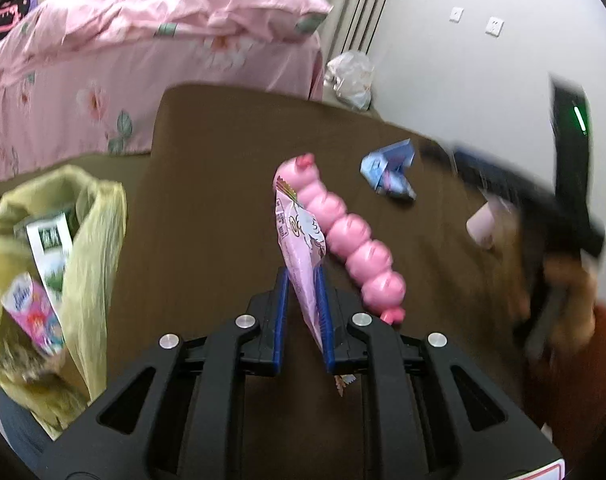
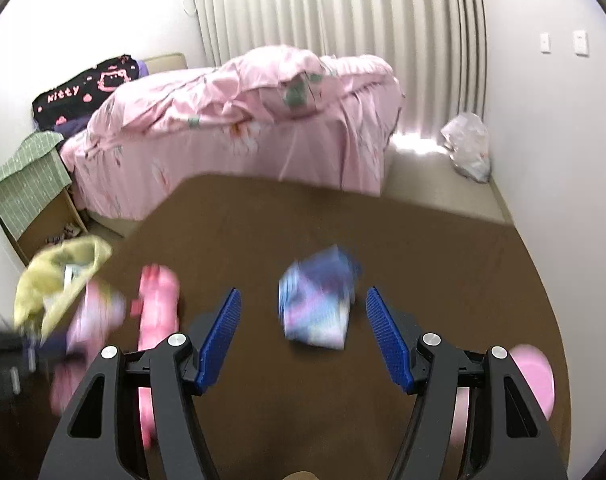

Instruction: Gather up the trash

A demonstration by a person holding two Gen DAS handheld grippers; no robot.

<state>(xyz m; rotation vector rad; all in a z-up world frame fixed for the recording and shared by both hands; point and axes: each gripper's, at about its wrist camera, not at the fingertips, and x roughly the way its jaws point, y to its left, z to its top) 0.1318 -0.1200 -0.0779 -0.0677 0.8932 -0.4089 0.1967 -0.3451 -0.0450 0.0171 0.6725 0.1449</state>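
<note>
My left gripper [image 1: 301,276] is shut on a thin pink snack wrapper [image 1: 303,240], which stands up between the blue pads above the brown table [image 1: 223,184]. Beside it on the table lies a pink string of small bottles [image 1: 351,248]. A crumpled blue carton [image 1: 387,172] sits farther back. In the right wrist view that blue carton [image 2: 323,308] lies on the table just ahead of and between the fingers of my open right gripper [image 2: 303,291], untouched. A yellow-green trash bag [image 1: 87,232] with cartons inside stands open at the table's left edge.
A pink cup-like item [image 2: 531,376] lies under the right gripper's right side. Beyond the table stand a bed with pink covers [image 2: 243,120], a green-covered nightstand [image 2: 27,184] and a white plastic bag [image 2: 467,144] on the floor by the wall.
</note>
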